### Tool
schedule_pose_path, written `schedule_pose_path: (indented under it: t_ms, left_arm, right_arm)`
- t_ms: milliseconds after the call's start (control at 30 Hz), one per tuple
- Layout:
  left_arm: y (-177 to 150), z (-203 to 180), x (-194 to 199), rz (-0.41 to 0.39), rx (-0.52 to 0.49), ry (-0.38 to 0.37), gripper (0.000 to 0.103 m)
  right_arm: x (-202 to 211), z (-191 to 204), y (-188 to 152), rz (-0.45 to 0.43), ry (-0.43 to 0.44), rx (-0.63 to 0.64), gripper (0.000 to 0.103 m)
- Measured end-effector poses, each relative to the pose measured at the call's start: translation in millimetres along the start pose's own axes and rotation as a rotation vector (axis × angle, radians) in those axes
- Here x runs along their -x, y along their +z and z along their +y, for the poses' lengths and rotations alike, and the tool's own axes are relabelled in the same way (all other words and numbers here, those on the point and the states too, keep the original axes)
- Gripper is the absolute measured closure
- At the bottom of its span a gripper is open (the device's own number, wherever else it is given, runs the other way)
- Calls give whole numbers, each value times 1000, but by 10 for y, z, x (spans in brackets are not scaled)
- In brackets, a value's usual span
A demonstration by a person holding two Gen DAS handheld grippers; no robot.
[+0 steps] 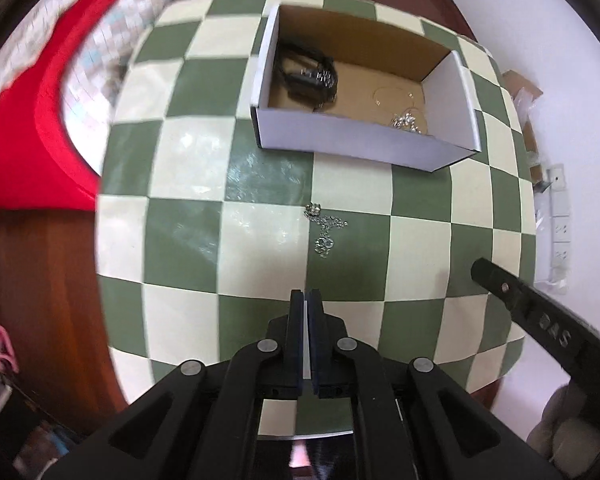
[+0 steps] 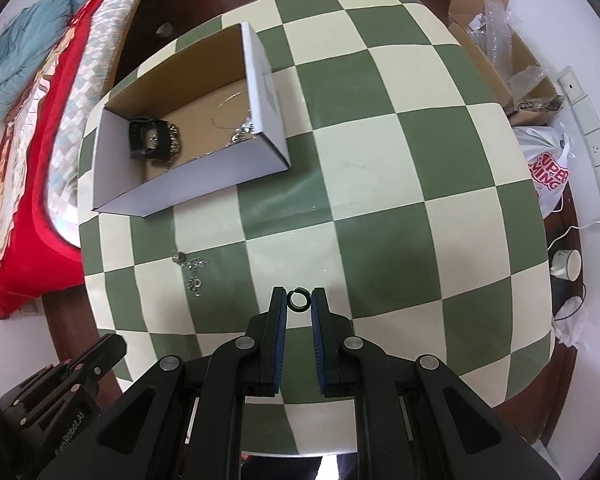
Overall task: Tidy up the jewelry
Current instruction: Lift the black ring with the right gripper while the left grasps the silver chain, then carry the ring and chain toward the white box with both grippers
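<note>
An open white cardboard box (image 1: 340,138) (image 2: 204,184) stands on the green and cream checkered table. Inside lie a black watch (image 1: 308,76) (image 2: 152,140) and silver jewelry (image 1: 408,122) (image 2: 242,132). A silver chain (image 1: 324,228) (image 2: 190,272) lies loose on the table in front of the box. My left gripper (image 1: 307,300) is shut and empty, just short of the chain. My right gripper (image 2: 299,300) is shut on a small dark ring (image 2: 299,300), held between the fingertips. The right gripper's finger shows at the right in the left wrist view (image 1: 512,296).
A bed with a red blanket (image 2: 24,200) borders the table on the left. Cardboard boxes with plastic wrap (image 2: 496,40), a white bag (image 2: 548,172) and wall sockets (image 2: 592,128) lie off the right edge. The table (image 2: 420,160) is bare right of the box.
</note>
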State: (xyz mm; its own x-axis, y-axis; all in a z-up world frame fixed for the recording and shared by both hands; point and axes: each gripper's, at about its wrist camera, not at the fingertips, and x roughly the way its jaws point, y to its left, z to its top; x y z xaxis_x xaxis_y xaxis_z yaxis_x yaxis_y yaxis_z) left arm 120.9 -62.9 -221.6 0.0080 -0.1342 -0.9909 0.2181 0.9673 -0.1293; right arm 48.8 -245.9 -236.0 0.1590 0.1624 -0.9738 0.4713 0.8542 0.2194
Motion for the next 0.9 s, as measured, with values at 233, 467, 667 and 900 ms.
schedule_pose_path:
  t_ms: [233,467,667,900]
  left_arm:
    - [335,122,-385,37,89,-41,25]
    - [489,-6,-637,62,81,2,27]
    - [455,-230,-752,43,-12,140,60]
    - [394,-308,-685,-3,-44,153,102]
  right_arm:
    - [-22,-140,68,-10,-6,-46,90]
    - [-115,-302,134,-12,-18,-98,90]
    - [-145,-378,145,-14,-25,-123,90]
    - [-148,-417,152,-15,-29,-129,90]
